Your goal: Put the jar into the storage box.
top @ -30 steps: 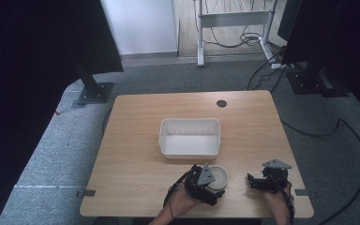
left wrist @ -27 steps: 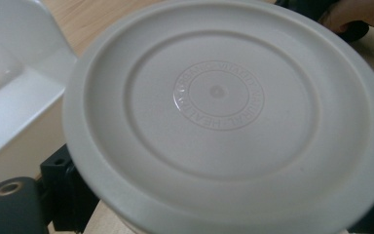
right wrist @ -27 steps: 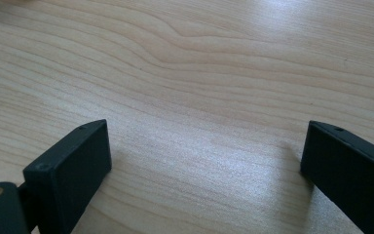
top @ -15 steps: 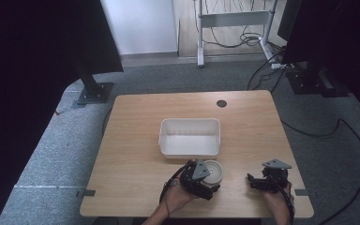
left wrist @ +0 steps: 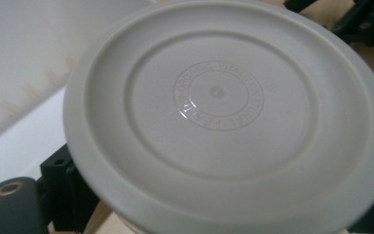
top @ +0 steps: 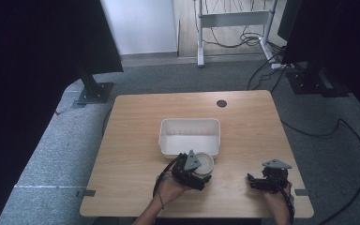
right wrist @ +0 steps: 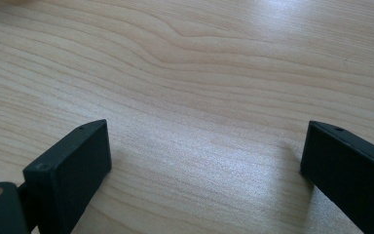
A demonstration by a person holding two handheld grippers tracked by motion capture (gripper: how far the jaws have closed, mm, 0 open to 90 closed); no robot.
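A round, pale grey lidded container [top: 206, 163] is held just above the table's front middle, close to the near wall of a white rectangular tub [top: 190, 126]. My left gripper [top: 194, 174] is shut on the container. In the left gripper view the lid [left wrist: 219, 97] has embossed lettering at its centre, one black jaw pad shows at each lower corner, and the tub [left wrist: 19, 68] lies behind at the upper left. My right gripper [top: 255, 182] rests low at the front right. Its jaws stand wide open [right wrist: 204, 161] over bare wood.
The wooden table [top: 136, 136] has a small dark cable hole [top: 221, 103] near its far edge. Dark monitor stands and cables sit on the grey floor beyond. The other gripper [left wrist: 360, 19] shows at the top right of the left gripper view.
My left gripper has carried the container slightly left and a little farther from the front edge, toward the tub. The right gripper has stayed where it was.
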